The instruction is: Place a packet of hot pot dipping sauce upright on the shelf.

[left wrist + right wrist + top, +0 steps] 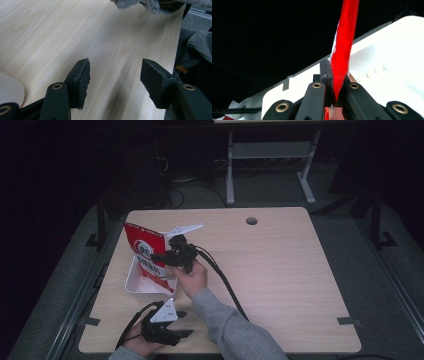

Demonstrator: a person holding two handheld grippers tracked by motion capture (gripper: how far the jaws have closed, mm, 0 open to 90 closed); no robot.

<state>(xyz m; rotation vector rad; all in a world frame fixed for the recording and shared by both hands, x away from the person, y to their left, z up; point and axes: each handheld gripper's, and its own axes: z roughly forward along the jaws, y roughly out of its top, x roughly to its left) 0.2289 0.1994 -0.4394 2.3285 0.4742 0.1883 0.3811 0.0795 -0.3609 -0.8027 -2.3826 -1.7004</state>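
My right hand-held gripper is clamped tight on the edge of the red packet, holding it upright over the white tray at the counter's left side. My left hand-held gripper rests near the counter's front edge, jaws wide apart with nothing between them.

packet print: too small to read | tray: partly hidden behind packet
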